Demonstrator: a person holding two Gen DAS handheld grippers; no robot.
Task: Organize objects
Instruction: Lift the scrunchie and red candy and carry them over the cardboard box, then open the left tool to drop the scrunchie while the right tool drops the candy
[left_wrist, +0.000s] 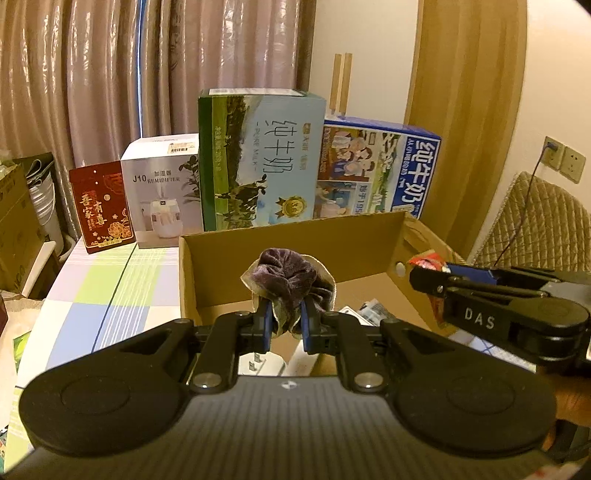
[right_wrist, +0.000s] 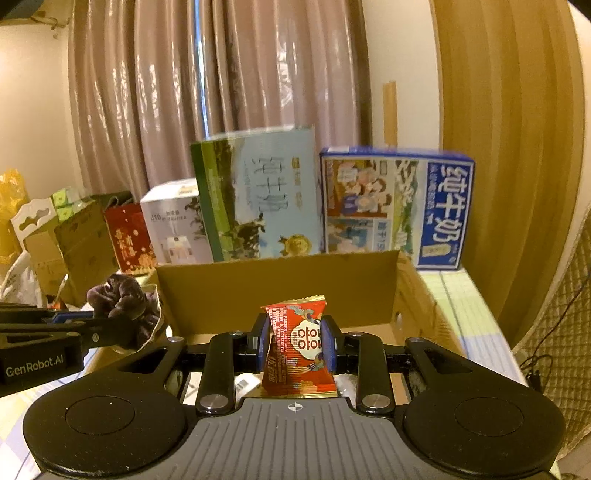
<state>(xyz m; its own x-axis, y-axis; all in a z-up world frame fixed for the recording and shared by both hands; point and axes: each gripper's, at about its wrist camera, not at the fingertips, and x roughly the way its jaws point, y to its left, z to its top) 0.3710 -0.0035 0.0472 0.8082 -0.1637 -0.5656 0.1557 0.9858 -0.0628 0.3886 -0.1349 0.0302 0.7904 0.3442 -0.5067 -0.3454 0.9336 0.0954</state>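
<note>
My left gripper (left_wrist: 287, 325) is shut on a purple velvet scrunchie (left_wrist: 291, 280), held above the near edge of an open cardboard box (left_wrist: 295, 243). The same scrunchie (right_wrist: 125, 299) shows at the left of the right wrist view. My right gripper (right_wrist: 297, 341) is shut on a red and gold snack packet (right_wrist: 297, 350), held upright over the same box (right_wrist: 277, 288). In the left wrist view the right gripper (left_wrist: 428, 275) reaches in from the right with the red packet (left_wrist: 426, 263) at its tip. White packets (left_wrist: 364, 312) lie inside the box.
Behind the box stand a green milk carton box (left_wrist: 258, 158), a blue milk box (left_wrist: 380, 170), a white humidifier box (left_wrist: 162, 192) and a red gift box (left_wrist: 103, 206). The checked tablecloth (left_wrist: 110, 288) stretches left. Curtains hang behind; a quilted chair (left_wrist: 535, 229) is at right.
</note>
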